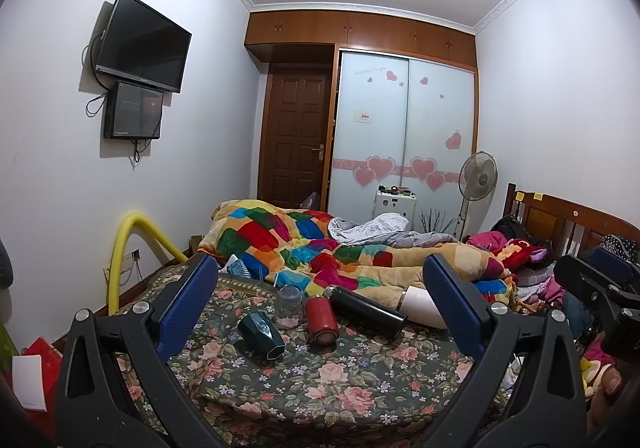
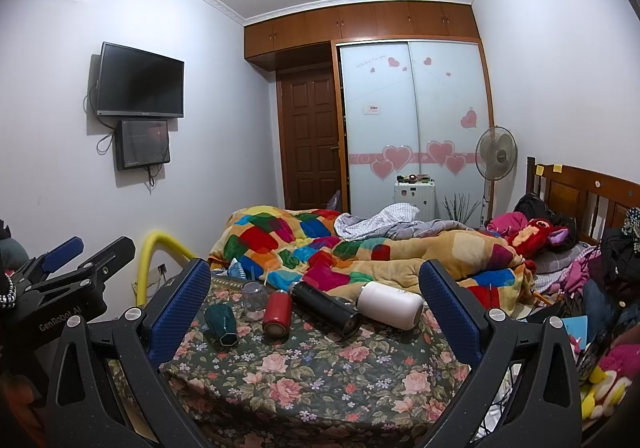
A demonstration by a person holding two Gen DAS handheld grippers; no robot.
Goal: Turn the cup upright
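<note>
Five vessels sat on the floral bedspread point(image 1: 320, 376). A dark green faceted cup point(image 1: 261, 334) lay on its side at the near left, mouth toward the cameras. Behind it stood a clear glass cup point(image 1: 289, 306), inverted. A red bottle point(image 1: 321, 320), a black flask point(image 1: 366, 310) and a white bottle point(image 2: 390, 304) lay on their sides to the right. The left gripper point(image 1: 320, 304) and right gripper point(image 2: 316, 302) hovered short of the group, both spread wide, gripping nothing.

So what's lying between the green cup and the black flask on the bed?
The clear glass and the red cup lie between the green cup and black flask, plainest in the right wrist view.
</note>
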